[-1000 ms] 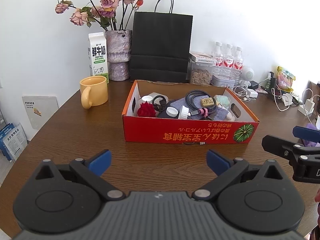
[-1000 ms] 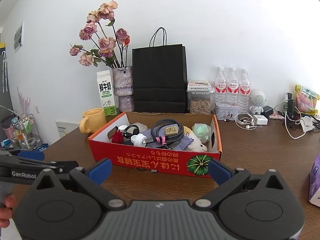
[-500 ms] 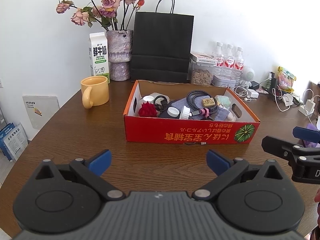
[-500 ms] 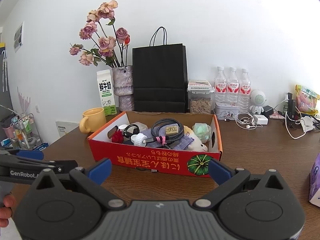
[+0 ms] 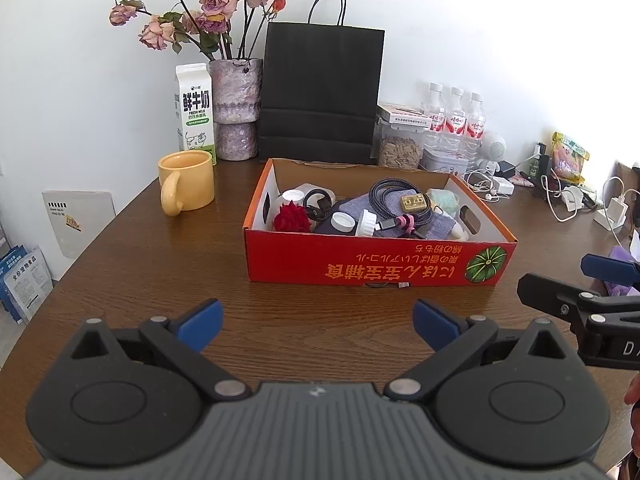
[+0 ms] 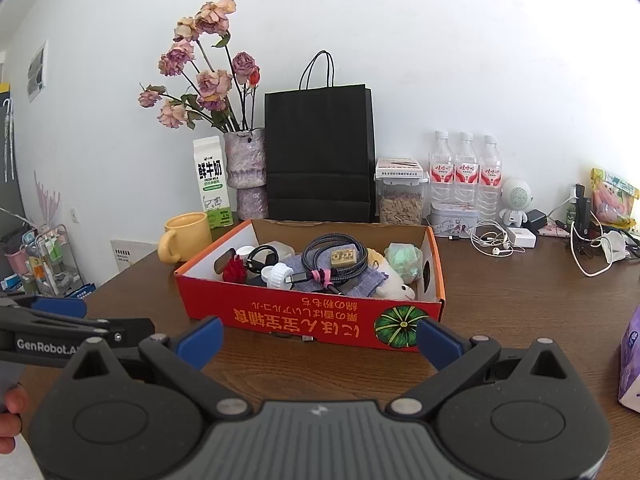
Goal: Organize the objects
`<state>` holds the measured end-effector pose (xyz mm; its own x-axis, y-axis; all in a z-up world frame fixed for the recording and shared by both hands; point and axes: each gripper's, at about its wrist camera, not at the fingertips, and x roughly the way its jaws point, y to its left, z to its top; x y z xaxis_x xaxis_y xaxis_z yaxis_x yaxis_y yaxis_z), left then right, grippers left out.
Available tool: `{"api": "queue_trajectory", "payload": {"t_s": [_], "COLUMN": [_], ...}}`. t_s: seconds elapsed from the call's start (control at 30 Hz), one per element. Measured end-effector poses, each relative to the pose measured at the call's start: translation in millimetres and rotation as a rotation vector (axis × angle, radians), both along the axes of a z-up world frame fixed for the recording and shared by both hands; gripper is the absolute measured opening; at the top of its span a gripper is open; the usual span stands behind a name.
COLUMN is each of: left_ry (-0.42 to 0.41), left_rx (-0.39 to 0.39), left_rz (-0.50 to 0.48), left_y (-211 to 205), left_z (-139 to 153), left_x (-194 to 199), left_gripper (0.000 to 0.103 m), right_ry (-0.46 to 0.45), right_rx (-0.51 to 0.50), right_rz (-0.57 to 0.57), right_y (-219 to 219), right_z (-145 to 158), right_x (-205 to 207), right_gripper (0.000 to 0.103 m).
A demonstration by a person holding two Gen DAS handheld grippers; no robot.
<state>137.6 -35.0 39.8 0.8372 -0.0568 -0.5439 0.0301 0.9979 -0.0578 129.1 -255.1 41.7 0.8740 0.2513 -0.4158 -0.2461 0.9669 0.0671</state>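
Note:
A red cardboard box (image 5: 376, 264) (image 6: 304, 316) stands on the brown wooden table (image 5: 160, 280). It holds a coiled grey cable (image 5: 396, 200) (image 6: 334, 254), a red rose-shaped item (image 5: 291, 218), white caps (image 5: 343, 221), a grey cloth, a green item (image 6: 404, 256) and a plush toy (image 6: 392, 284). My left gripper (image 5: 318, 322) is open and empty in front of the box. My right gripper (image 6: 318, 338) is open and empty, also just short of the box's front wall.
Behind the box stand a yellow mug (image 5: 186, 186), a milk carton (image 5: 195, 110), a flower vase (image 5: 236, 108), a black paper bag (image 5: 320, 92), a seed jar (image 5: 400, 144), three water bottles (image 5: 456, 120) and cables (image 6: 496, 240). A purple pack (image 6: 630, 360) lies at the right.
The left gripper has edged slightly forward toward the box. Both grippers stay open, and nothing in the box has moved.

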Motion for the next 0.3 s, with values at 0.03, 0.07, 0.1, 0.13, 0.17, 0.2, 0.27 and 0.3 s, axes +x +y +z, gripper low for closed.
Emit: {"api": "queue_trajectory", "payload": {"t_s": [0.03, 0.07, 0.1, 0.13, 0.17, 0.2, 0.27, 0.3], "left_ry": [0.005, 0.007, 0.006, 0.002, 0.0, 0.001, 0.004, 0.007], "left_rx": [0.0, 0.001, -0.001, -0.005, -0.011, -0.014, -0.018, -0.019], "left_rz": [0.0, 0.0, 0.002, 0.001, -0.001, 0.0, -0.004, -0.005], "left_y": [-0.3, -0.5, -0.4, -0.1, 0.2, 0.3, 0.4, 0.4], "left_z": [-0.6, -1.4, -2.4, -2.8, -3.2, -3.3, -3.4, -3.4], "left_x": [0.3, 0.6, 0.5, 0.1, -0.6, -0.9, -0.9, -0.8], "left_gripper": [0.103, 0.103, 0.103, 0.103, 0.103, 0.103, 0.103, 0.103], "right_ry": [0.0, 0.001, 0.002, 0.003, 0.004, 0.005, 0.007, 0.008], "right_rx": [0.0, 0.0, 0.0, -0.001, -0.002, -0.003, -0.005, -0.006], "right_rz": [0.0, 0.001, 0.001, 0.003, 0.003, 0.004, 0.005, 0.005], "right_y": [0.0, 0.1, 0.5, 0.9, 1.5, 2.0, 2.3, 2.7], "right_z": [0.1, -1.0, -2.5, -3.9, -5.0, -6.0, -7.0, -7.6], "right_x": [0.0, -0.2, -0.6, -0.4, -0.4, -0.3, 0.1, 0.1], "right_gripper": [0.103, 0.103, 0.103, 0.103, 0.103, 0.103, 0.103, 0.103]}}
